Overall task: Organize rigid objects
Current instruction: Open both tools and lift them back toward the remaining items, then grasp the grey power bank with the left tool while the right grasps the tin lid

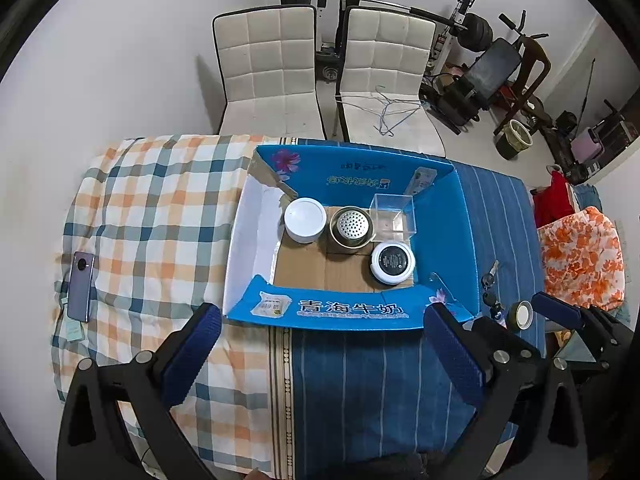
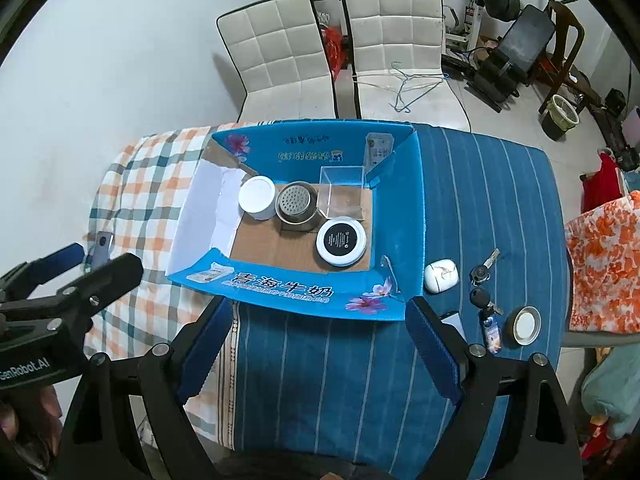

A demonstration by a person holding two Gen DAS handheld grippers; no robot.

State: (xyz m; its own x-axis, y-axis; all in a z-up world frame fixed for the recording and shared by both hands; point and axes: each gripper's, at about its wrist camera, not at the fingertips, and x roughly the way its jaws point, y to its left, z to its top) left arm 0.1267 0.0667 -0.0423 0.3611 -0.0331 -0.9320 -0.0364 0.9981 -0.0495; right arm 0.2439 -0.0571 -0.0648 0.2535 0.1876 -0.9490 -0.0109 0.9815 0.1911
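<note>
Both tools, left tool [image 1: 320, 354] and right tool [image 2: 320, 344], hang wide apart and empty above the blue cardboard milk box [image 2: 400, 184], which already holds four containers. Next up, I'd guess: the white oval case [image 2: 441, 276] beside it on the table.

The right tongs [image 2: 320, 344] hang wide apart and empty above the striped blue cloth [image 2: 480, 200] on the table. Beyond them stands a blue carton [image 2: 396, 208] holding a white jar [image 2: 257, 197], a metal strainer cup [image 2: 295, 202], a clear plastic box [image 2: 342, 192] and a round black-topped tin [image 2: 341, 241]. Right of the carton lie a white earbud case [image 2: 440, 276], keys [image 2: 482, 280] and a round lid [image 2: 524, 326]. The left tongs [image 2: 80, 264] show at the left edge.
</note>
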